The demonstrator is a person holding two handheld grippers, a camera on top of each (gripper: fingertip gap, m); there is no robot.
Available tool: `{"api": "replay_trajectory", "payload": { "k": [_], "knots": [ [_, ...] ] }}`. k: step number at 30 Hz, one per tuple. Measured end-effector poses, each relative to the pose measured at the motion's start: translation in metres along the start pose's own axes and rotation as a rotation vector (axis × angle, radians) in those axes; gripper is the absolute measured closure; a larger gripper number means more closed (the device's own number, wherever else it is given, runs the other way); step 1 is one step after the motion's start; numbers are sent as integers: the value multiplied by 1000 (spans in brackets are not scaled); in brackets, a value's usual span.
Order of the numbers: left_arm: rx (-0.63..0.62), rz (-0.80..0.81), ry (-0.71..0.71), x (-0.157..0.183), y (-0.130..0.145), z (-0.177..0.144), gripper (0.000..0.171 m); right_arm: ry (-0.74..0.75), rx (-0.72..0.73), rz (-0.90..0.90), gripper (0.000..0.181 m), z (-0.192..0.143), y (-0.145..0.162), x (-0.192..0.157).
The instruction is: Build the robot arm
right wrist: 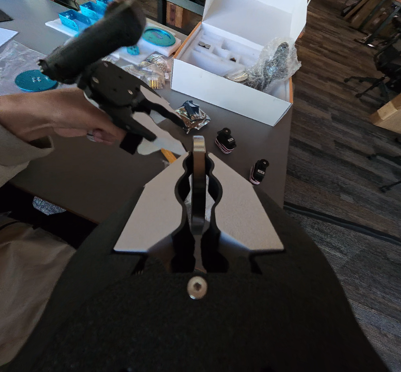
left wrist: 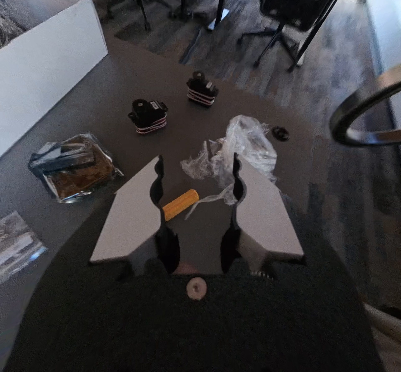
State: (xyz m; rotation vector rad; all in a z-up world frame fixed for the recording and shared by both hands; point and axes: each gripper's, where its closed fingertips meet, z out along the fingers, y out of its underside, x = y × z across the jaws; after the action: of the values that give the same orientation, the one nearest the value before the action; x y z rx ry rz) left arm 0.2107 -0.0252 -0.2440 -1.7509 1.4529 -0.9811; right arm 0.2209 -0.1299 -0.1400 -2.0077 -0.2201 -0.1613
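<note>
Left claw [left wrist: 196,190]: released, fingers wide apart, nothing between them, hovering over the dark table [left wrist: 104,105]. A person's hand [right wrist: 65,114] grips it at 9 o'clock in the right wrist view.

Left wrist view, left to right:
- White box [left wrist: 50,43], 10 o'clock, on the table.
- Foil packet [left wrist: 71,166], 9 o'clock of the claw, lying flat.
- Black motor [left wrist: 148,115] with striped wire wrapped round it, 11 o'clock.
- Yellow stick [left wrist: 181,203], lying between the fingers' lines, partly hidden by the left finger.
- Second black motor [left wrist: 201,90], 12 o'clock, well apart from the first.
- Crumpled clear plastic wrap [left wrist: 238,149], 1 o'clock, just beside the right finger.
- Small black ring-shaped part [left wrist: 280,133], 2 o'clock, near the wrap.
- Curved metal band [left wrist: 358,112], 3 o'clock, blurred.

Right claw [right wrist: 198,166]: clenched on the curved metal band [right wrist: 198,179], which stands edge-on and upright between the fingers, above the table edge.

Right wrist view, left to right:
- Blue disc [right wrist: 34,80], 10 o'clock.
- Blue metal brackets [right wrist: 84,13], 11 o'clock.
- Open white box [right wrist: 230,88], 1 o'clock, with bubble wrap [right wrist: 275,64] inside.
</note>
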Motion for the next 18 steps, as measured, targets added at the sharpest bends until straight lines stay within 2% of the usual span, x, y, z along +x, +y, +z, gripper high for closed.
{"api": "replay_trajectory", "payload": {
  "k": [2, 4, 8, 12, 15, 18],
  "knots": [
    [96, -151, 114, -3, -12, -17, 107, -17, -6, 42, 173, 2, 6, -5],
    [155, -225, 153, -11, -20, -26, 109, -27, -19, 76, 173, 8, 12, -9],
    [58, -229, 240, 2, -4, -17, 108, -18, -23, 90, 173, 20, 11, -17],
    [27, -195, 230, 3, 5, -4, 108, -122, -2, 198, 173, 38, 18, -30],
    [40, -190, 209, -2, 2, -8, 108, -180, -7, 347, 173, 61, 39, -29],
    [45, -196, 238, 0, 1, -15, 109, -172, -81, 390, 172, 86, 69, -25]
  ]
}}
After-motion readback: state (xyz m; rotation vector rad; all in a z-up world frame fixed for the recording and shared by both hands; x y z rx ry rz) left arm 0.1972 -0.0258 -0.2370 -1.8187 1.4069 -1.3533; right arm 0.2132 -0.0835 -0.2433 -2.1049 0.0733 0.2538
